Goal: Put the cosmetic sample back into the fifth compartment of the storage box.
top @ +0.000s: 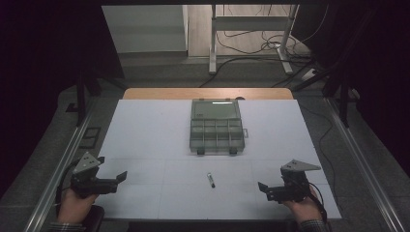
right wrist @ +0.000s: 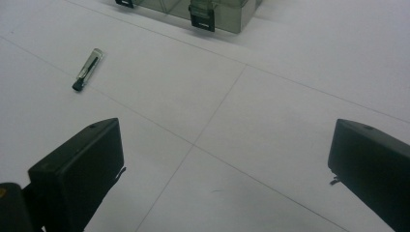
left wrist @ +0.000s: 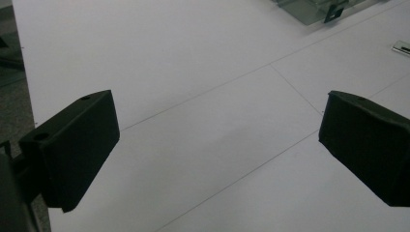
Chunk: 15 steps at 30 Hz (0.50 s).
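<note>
We are holding both tools low at the near edge of the white table (top: 145, 135), one at each corner. The left gripper (top: 116, 180) is standing with its jaws spread wide and nothing between them; the right gripper (top: 265, 189) is spread just as wide, also empty. Between the two, nearer the middle, a small vial (top: 211, 180) with a dark cap is lying flat on the table, well apart from either tool. From the right gripper view the vial (right wrist: 87, 69) is lying ahead and to the left of the jaws, its dark end pointing toward us.

The step in hand looks to us like fetching that vial. To do it well, we are thinking of bringing one gripper over it with the jaws set across its narrow width, not along its length, then lowering until the pads straddle it before closing. It is round and light, so we judge it will roll away if one pad arrives first.

Farther back the clear compartment box (top: 216, 126) is sitting open, lid tilted up behind, its dark latches (right wrist: 201, 18) facing us. Nothing is lying between the grippers and the vial. Off the table's far edge, cables and a stand's legs are on the floor, out of the way.
</note>
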Each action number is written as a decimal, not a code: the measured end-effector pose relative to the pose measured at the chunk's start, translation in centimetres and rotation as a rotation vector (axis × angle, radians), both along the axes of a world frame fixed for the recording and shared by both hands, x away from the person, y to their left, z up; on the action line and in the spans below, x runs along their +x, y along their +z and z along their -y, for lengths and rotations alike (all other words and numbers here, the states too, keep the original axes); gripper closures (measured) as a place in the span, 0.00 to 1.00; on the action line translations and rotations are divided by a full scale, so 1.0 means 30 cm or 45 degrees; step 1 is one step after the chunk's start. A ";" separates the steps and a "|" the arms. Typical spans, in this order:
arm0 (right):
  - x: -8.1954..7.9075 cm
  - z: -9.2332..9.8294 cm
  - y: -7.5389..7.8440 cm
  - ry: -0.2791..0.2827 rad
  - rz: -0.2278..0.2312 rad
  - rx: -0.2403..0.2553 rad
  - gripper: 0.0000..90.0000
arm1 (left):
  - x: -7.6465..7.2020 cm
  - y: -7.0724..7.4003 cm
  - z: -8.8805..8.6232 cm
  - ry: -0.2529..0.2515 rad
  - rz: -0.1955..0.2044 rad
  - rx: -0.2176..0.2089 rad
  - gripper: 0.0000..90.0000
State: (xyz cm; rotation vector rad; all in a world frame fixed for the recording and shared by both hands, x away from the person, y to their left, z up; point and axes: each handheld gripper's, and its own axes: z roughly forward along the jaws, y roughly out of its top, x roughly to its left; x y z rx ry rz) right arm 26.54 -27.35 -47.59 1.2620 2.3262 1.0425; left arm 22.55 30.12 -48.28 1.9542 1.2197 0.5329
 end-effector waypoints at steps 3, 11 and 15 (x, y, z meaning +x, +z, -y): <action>-0.001 0.000 0.001 -0.002 0.007 -0.005 0.00 | 0.000 -0.001 -0.001 -0.007 -0.005 -0.005 0.02; 0.002 -0.003 -0.002 0.000 -0.009 -0.011 0.00 | 0.005 -0.002 -0.004 -0.022 -0.019 -0.020 0.02; 0.006 -0.004 -0.004 0.006 -0.026 -0.011 0.00 | 0.007 -0.002 -0.003 -0.031 -0.028 -0.018 0.03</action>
